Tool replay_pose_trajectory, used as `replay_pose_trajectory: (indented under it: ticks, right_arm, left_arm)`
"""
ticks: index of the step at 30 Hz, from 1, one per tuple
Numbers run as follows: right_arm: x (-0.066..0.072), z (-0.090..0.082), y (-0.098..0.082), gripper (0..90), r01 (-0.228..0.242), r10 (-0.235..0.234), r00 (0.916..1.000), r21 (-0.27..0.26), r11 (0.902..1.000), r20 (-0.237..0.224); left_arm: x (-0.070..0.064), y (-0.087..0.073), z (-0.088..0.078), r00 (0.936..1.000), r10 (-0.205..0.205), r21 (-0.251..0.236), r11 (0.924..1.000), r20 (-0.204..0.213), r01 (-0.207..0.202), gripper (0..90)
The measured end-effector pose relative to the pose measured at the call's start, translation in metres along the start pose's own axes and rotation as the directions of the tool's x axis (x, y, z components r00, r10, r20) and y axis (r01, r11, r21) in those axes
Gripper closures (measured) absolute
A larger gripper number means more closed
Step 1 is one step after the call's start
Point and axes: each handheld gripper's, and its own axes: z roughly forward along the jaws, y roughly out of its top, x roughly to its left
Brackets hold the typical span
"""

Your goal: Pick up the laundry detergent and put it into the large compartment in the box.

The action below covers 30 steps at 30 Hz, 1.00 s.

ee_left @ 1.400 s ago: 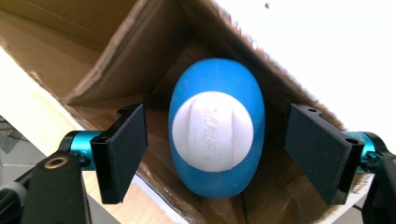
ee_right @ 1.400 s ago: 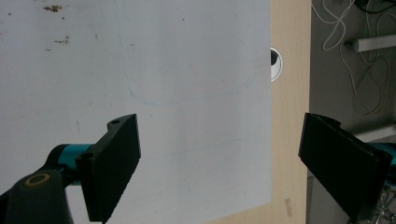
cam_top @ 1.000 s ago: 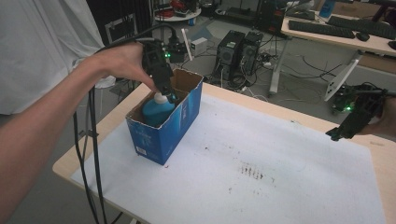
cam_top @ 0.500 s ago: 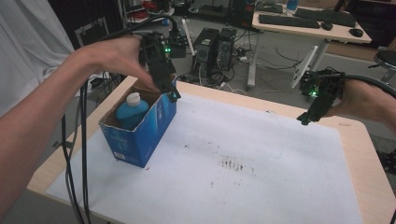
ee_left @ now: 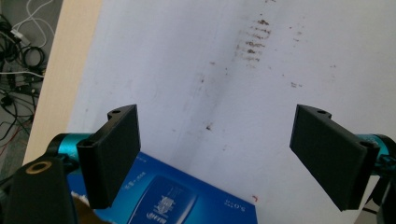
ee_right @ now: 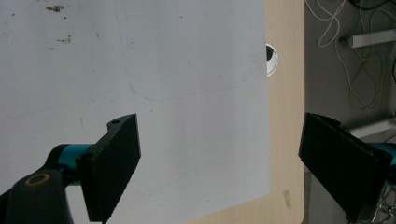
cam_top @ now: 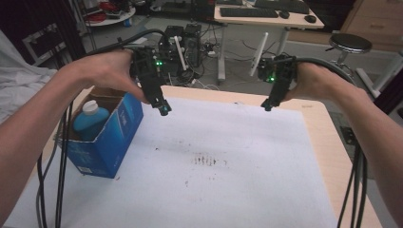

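Bottle [cam_top: 90, 119] in box [cam_top: 110, 142]; tongs [cam_top: 163, 109] agape

White stained table cover [cam_top: 228, 175], round stool [cam_top: 350, 42], far desk [cam_top: 266, 18]

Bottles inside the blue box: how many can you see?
1. A blue bottle with a white cap stands in the open blue box at the table's left edge, near the left hand-held gripper. The box walls could hide others lower down.

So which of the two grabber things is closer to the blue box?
The left gripper. It hangs just past the top corner of the blue box, while the right gripper is far across the table.
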Motion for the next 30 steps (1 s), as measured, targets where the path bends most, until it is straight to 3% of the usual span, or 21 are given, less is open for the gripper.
replay_pose_trajectory:
  ticks: [7, 11, 12, 14, 22, 30]
  right_arm:
    - [0.003, 0.001, 0.002, 12.0, 0.004, -0.004, 1.0000, -0.004, 1.0000, -0.001]
    - [0.003, 0.001, 0.003, 12.0, 0.006, -0.006, 1.0000, -0.009, 0.9999, -0.002]
    - [0.005, -0.001, 0.003, 12.0, 0.002, -0.002, 1.0000, -0.008, 1.0000, -0.002]
    - [0.005, -0.002, 0.002, 12.0, 0.003, -0.003, 1.0000, -0.011, 0.9999, 0.001]
    - [0.008, -0.008, -0.001, 12.0, -0.012, 0.013, 0.9999, -0.018, 0.9998, 0.008]
    - [0.007, -0.008, -0.004, 12.0, -0.024, 0.024, 0.9997, -0.022, 0.9995, 0.004]
  left_arm:
    - [-0.012, 0.018, 0.026, 0.9980, 0.052, 0.012, 0.9985, 0.034, -0.053, 16.3]
    - [-0.015, 0.021, 0.034, 0.9968, 0.066, 0.008, 0.9977, 0.045, -0.067, 16.3]
    - [-0.019, 0.023, 0.048, 0.9954, 0.075, 0.015, 0.9970, 0.060, -0.076, 16.3]
    - [-0.021, 0.023, 0.057, 0.9936, 0.083, 0.023, 0.9961, 0.076, -0.085, 16.3]
    - [-0.029, 0.023, 0.087, 0.9893, 0.092, 0.042, 0.9944, 0.113, -0.097, 16.3]
    - [-0.034, 0.022, 0.099, 0.9872, 0.102, 0.068, 0.9915, 0.123, -0.111, 16.3]
